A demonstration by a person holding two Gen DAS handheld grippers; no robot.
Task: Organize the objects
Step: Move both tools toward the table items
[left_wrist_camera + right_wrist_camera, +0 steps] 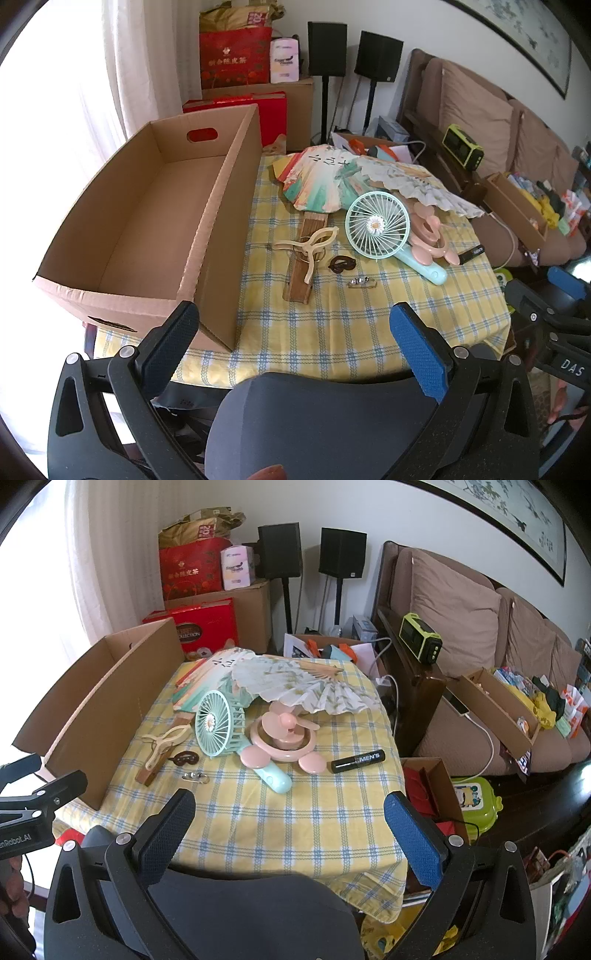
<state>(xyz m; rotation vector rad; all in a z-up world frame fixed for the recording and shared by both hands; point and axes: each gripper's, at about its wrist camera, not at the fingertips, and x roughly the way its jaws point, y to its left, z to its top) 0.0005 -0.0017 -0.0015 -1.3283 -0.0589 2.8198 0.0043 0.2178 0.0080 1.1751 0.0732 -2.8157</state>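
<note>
- Both tools, left tool (291, 332) and right tool (290, 818), hang spread apart, holding nothing.
- Cardboard box (236, 206) sits empty; mint fan (216, 723) lies right of it.
- I'd grab its handle, not the cage.

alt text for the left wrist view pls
The open left gripper hovers, holding nothing, over a yellow checked tablecloth. An empty cardboard box sits to the left; paper fans, a mint handheld fan and small clips lie to the right.
</note>
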